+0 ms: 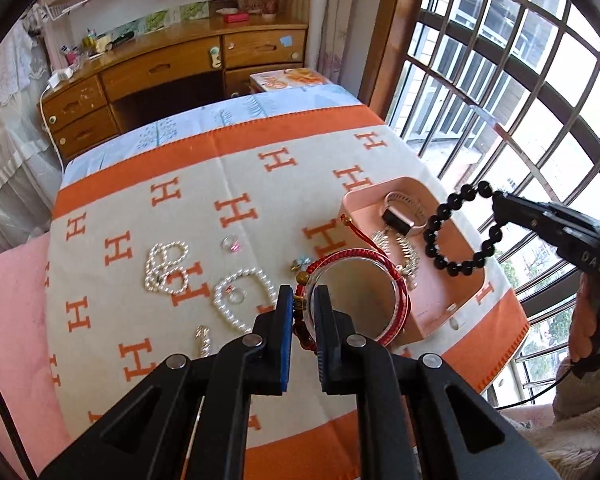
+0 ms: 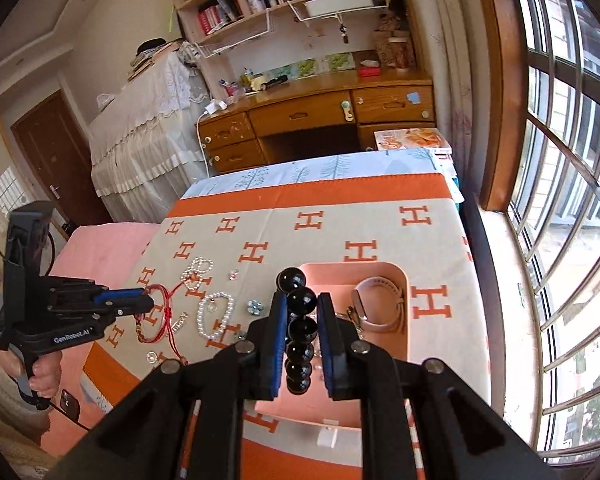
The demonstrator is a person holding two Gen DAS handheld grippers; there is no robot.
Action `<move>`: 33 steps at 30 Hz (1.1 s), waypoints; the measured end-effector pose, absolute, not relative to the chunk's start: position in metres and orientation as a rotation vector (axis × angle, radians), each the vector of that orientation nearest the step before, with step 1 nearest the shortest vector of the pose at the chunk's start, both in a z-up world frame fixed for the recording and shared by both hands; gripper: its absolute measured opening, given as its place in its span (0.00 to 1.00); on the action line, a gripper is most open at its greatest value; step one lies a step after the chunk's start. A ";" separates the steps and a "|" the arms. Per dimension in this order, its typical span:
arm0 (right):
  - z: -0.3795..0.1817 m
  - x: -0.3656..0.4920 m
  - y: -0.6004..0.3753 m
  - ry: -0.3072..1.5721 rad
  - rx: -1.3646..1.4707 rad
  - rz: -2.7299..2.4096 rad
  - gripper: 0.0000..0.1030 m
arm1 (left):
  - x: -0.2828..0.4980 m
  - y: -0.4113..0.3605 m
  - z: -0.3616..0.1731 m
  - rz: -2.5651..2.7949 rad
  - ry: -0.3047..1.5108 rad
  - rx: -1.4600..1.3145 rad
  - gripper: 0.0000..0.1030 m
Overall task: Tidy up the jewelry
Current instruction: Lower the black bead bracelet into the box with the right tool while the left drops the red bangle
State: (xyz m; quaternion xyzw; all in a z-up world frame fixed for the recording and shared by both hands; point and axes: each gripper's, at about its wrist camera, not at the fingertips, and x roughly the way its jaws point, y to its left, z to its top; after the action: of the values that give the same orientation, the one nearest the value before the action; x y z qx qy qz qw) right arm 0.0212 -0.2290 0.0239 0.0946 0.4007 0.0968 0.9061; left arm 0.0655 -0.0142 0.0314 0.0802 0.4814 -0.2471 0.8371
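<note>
My left gripper (image 1: 303, 300) is shut on a red cord bracelet (image 1: 356, 264), held above the cloth beside the pink tray (image 1: 456, 292); it also shows in the right wrist view (image 2: 160, 312). My right gripper (image 2: 302, 304) is shut on a black bead bracelet (image 2: 300, 332), which hangs over the tray (image 2: 406, 280); the bracelet shows in the left wrist view (image 1: 460, 232). In the tray lie a pink watch (image 1: 404, 212) and a gold chain (image 1: 404, 252).
On the orange H-patterned cloth (image 1: 240, 168) lie a pearl necklace (image 1: 166, 266), a pearl bracelet (image 1: 240, 300), a clear ring (image 1: 231, 243), a small blue piece (image 1: 300, 261) and a silver piece (image 1: 203, 340). A barred window (image 1: 500, 60) is on the right, a wooden desk (image 1: 180, 64) behind.
</note>
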 end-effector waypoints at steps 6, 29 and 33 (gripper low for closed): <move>-0.003 0.021 -0.245 0.908 0.238 0.189 0.15 | 0.072 -0.074 0.031 -0.602 0.996 0.178 0.08; -0.051 0.000 -0.266 0.991 0.296 0.097 0.26 | 0.127 -0.164 -0.065 -0.582 1.146 0.174 0.16; -0.051 0.001 -0.267 0.982 0.316 0.103 0.26 | 0.124 -0.154 -0.060 -0.571 1.137 0.158 0.24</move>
State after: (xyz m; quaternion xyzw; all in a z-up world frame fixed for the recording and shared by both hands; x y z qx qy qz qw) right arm 0.0007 -0.2666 -0.0510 0.1510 0.4695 0.0491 0.8685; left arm 0.1243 -0.1541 -0.0598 0.0739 0.5303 -0.2664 0.8015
